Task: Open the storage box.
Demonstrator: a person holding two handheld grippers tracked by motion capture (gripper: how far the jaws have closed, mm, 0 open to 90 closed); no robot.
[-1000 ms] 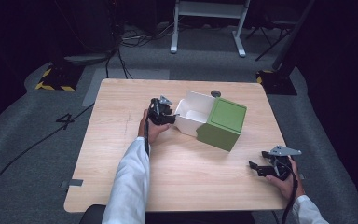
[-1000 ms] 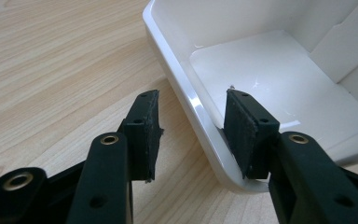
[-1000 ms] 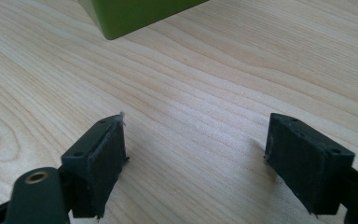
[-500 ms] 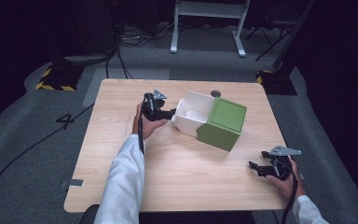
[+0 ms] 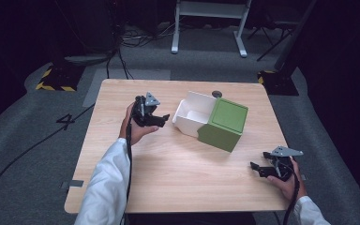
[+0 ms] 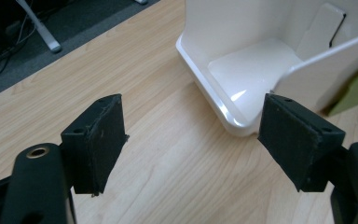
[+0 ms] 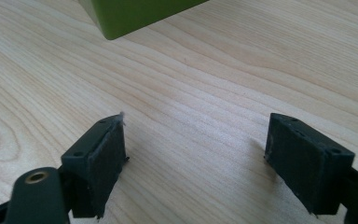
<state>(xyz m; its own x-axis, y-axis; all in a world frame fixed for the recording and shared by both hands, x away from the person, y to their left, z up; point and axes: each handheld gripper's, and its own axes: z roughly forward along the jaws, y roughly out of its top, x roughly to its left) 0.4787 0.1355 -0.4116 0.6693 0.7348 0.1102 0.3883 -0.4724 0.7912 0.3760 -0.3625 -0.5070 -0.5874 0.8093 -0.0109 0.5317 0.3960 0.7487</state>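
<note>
A green box (image 5: 223, 124) lies on its side at the table's middle, and a white inner drawer (image 5: 193, 113) sticks out of its left end, open and empty. My left gripper (image 5: 161, 120) is open just left of the drawer, pointing at it. In the left gripper view the drawer's rounded rim (image 6: 216, 105) lies just past the two spread pads (image 6: 101, 140), with nothing between them. My right gripper (image 5: 257, 168) rests open near the table's front right corner, apart from the box. In the right gripper view a corner of the green box (image 7: 130, 16) shows beyond its empty jaws.
The wooden table (image 5: 168, 178) has bare room in front and to the left. A small round grommet (image 5: 217, 93) sits at the table's far edge behind the box. Cables (image 5: 122, 51) and a white stand's legs (image 5: 206, 28) lie on the grey floor beyond.
My left gripper has drawn back to the left, away from the drawer's rim. The box, the drawer and my right gripper have stayed put.
</note>
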